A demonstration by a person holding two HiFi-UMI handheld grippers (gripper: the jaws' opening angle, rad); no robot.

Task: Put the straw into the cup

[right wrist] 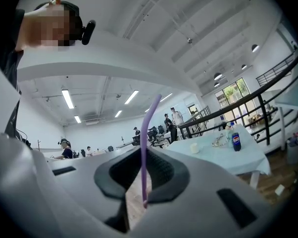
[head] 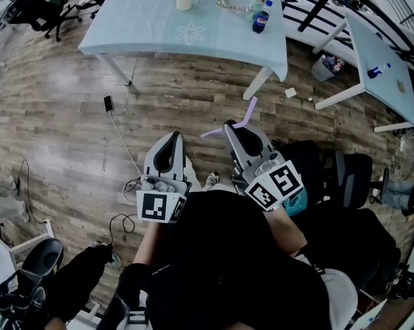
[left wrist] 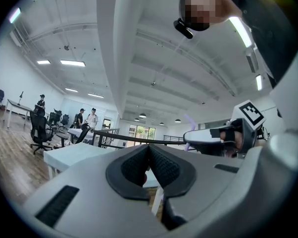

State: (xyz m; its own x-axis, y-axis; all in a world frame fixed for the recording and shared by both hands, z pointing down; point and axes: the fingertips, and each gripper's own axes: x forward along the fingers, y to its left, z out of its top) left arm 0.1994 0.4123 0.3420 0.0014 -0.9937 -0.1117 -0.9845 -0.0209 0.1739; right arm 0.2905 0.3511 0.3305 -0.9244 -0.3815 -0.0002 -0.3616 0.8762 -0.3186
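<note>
- The right claw was clamped on the purple straw, which stood upright between its pads, well short of the cup.
- The left claw was pressed together and empty.
- To do the step well, it seemed best to close in on the worktop, keep the straw vertical, and lower its end through the cup's mouth.
- A cola bottle stood right of the cup.
- A phone on its cable lay on the floor, on the way to the cup.
</note>
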